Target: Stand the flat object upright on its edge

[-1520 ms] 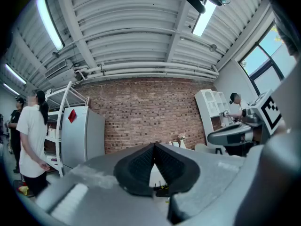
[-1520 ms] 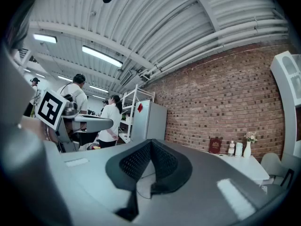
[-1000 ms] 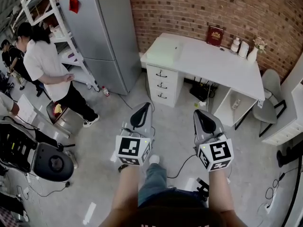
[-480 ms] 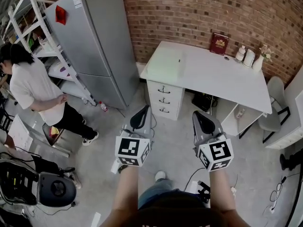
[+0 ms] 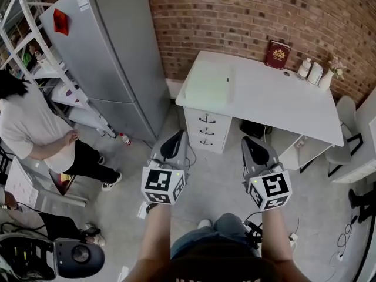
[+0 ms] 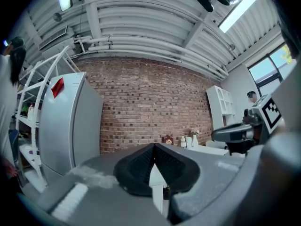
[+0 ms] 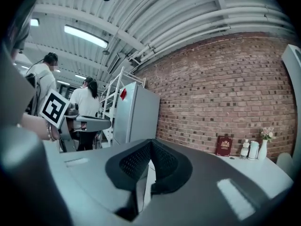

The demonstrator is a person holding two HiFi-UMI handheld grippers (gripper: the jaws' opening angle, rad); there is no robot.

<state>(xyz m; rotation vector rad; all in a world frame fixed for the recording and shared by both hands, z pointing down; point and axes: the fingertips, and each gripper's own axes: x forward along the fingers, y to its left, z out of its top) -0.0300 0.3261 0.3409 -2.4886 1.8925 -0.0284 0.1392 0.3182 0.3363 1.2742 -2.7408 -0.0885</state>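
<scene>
A pale green flat sheet (image 5: 208,81) lies on the left end of the white desk (image 5: 282,101). A dark red book (image 5: 278,54) stands against the brick wall at the desk's back; it also shows as the small red book (image 7: 224,145) in the right gripper view. My left gripper (image 5: 178,134) and right gripper (image 5: 251,141) are held level side by side over the floor, short of the desk. Both are shut with nothing between the pads, as seen on the left gripper (image 6: 154,147) and the right gripper (image 7: 150,142).
A grey fridge (image 5: 111,46) stands left of the desk, with a white shelf rack (image 5: 32,40) beyond it. A person in a white shirt (image 5: 26,128) stands at the left. Two bottles (image 5: 311,70) and a vase (image 5: 326,78) sit at the desk's back right. A grey chair (image 5: 346,131) is at the right.
The desk and fridge have come closer and lower in the head view as I walk towards them. Both grippers stay shut and side by side.
</scene>
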